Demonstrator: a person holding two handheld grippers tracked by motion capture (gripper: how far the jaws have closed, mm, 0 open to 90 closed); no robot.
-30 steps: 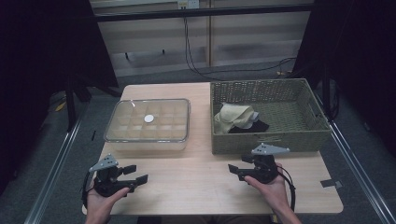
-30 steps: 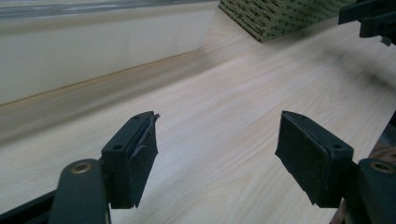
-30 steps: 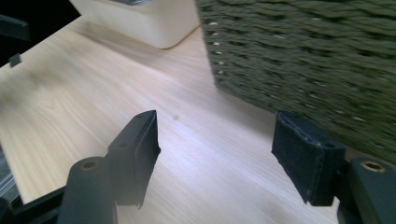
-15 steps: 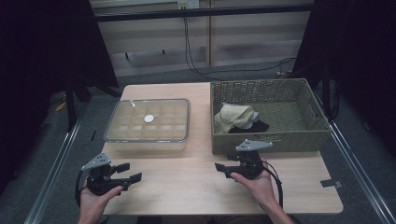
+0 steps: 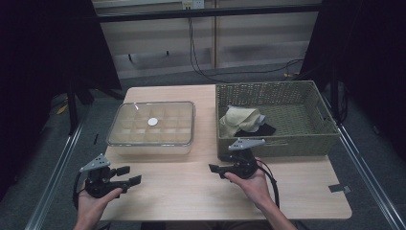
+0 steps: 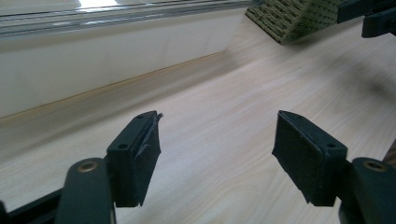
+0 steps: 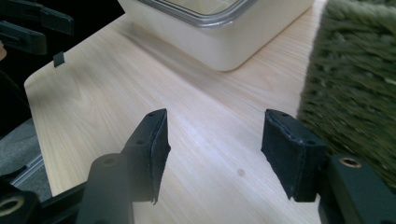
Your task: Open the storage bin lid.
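A clear lidded box (image 5: 152, 125) with a compartment grid and a small white disc (image 5: 152, 121) on its lid sits left of centre on the wooden table (image 5: 191, 196). To its right is a green wicker basket (image 5: 292, 143) holding a beige cloth (image 5: 239, 120) and a dark cloth (image 5: 266, 129). My left gripper (image 5: 129, 176) hovers near the front left, pointing right, with its jaws apart over bare wood (image 6: 217, 135). My right gripper (image 5: 214, 168) is in front of the basket, pointing left, also apart and empty (image 7: 212, 135). Both pairs of jaws have just been closing a little, with nothing between them.
In the right gripper view the box's corner (image 7: 224, 32) lies ahead and the basket wall (image 7: 355, 84) runs close on the right. The table's front edge is near both hands. A piece of dark tape (image 5: 338, 188) sticks to the table at right.
My right gripper has moved left along the basket's front toward the middle of the table. The left gripper has barely shifted. Both pairs of jaws look slightly narrower.
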